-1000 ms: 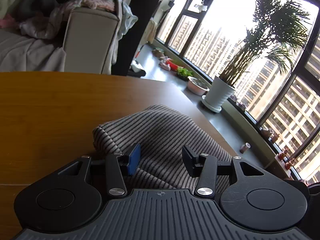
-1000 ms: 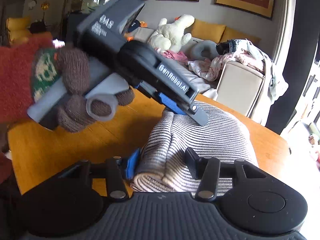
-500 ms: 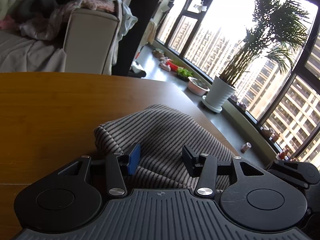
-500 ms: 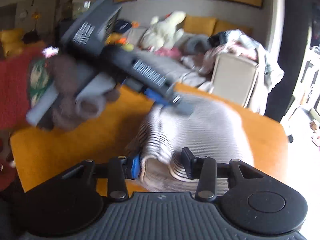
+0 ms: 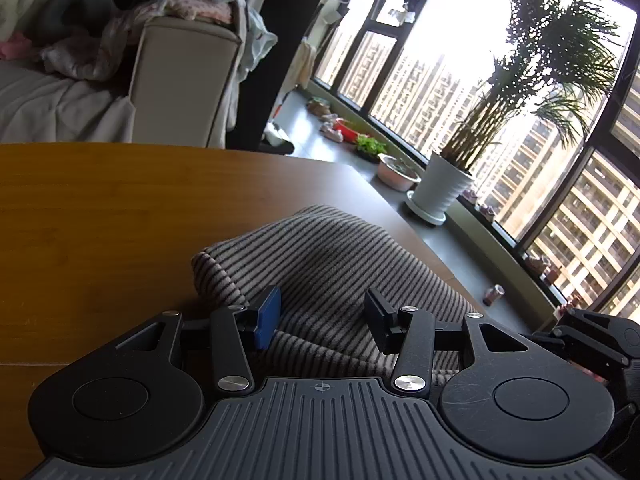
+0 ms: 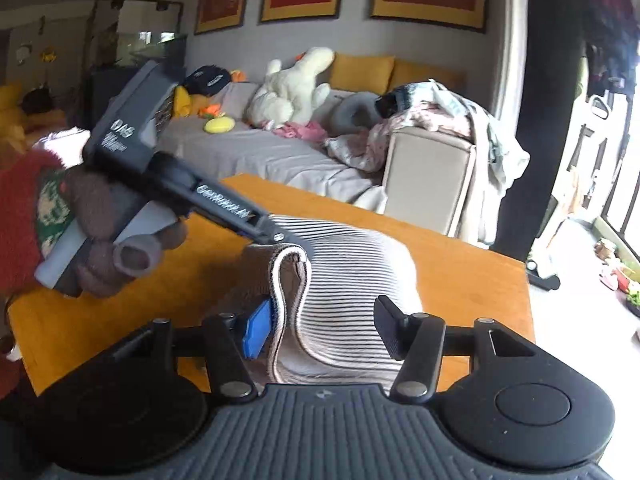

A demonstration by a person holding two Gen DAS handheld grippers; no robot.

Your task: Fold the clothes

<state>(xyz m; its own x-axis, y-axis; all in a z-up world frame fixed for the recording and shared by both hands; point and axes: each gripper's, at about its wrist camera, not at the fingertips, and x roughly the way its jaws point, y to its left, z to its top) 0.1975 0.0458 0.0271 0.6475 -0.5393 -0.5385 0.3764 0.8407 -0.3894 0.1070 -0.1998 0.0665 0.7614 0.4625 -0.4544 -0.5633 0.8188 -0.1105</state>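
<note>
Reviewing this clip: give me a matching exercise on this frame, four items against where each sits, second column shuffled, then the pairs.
Column 1:
1. striped garment
2. white plush toy
3. potted palm
4. heap of clothes

Column 2:
A. on the window ledge
B. on the sofa seat by the yellow cushions
C. on the wooden table
D. draped over the sofa armrest

Pairs: 1-C, 2-B, 3-A, 4-D
</note>
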